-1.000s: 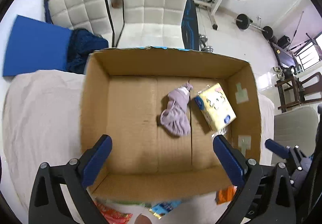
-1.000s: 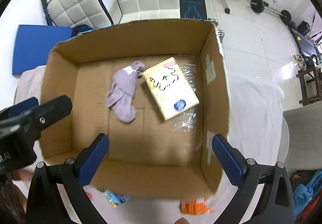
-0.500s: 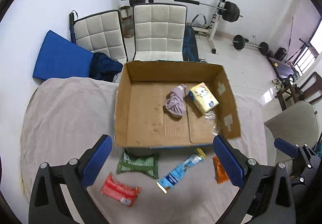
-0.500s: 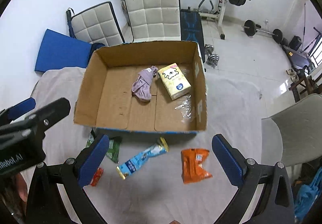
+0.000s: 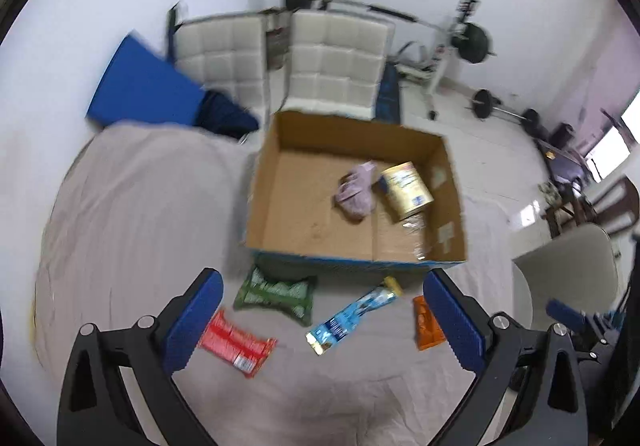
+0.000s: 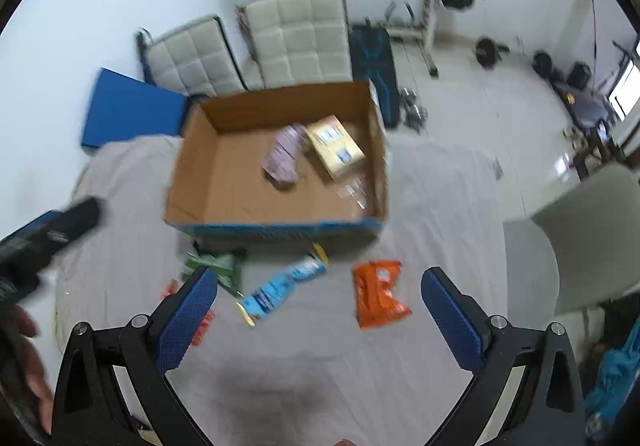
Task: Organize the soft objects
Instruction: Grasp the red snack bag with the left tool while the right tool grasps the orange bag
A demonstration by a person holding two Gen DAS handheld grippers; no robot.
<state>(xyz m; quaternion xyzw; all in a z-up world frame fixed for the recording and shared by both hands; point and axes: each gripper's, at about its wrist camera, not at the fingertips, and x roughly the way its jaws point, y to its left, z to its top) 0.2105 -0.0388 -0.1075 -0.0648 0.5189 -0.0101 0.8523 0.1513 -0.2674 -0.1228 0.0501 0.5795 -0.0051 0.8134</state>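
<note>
brown box (image 5: 352, 201), lilac cloth (image 5: 356, 187), orange packet (image 6: 378, 292)

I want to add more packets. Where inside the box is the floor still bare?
The cardboard box floor is bare across its left half, between the left wall and the purple cloth. The right side is crowded: the cloth, the yellow tissue pack and clear plastic.
</note>
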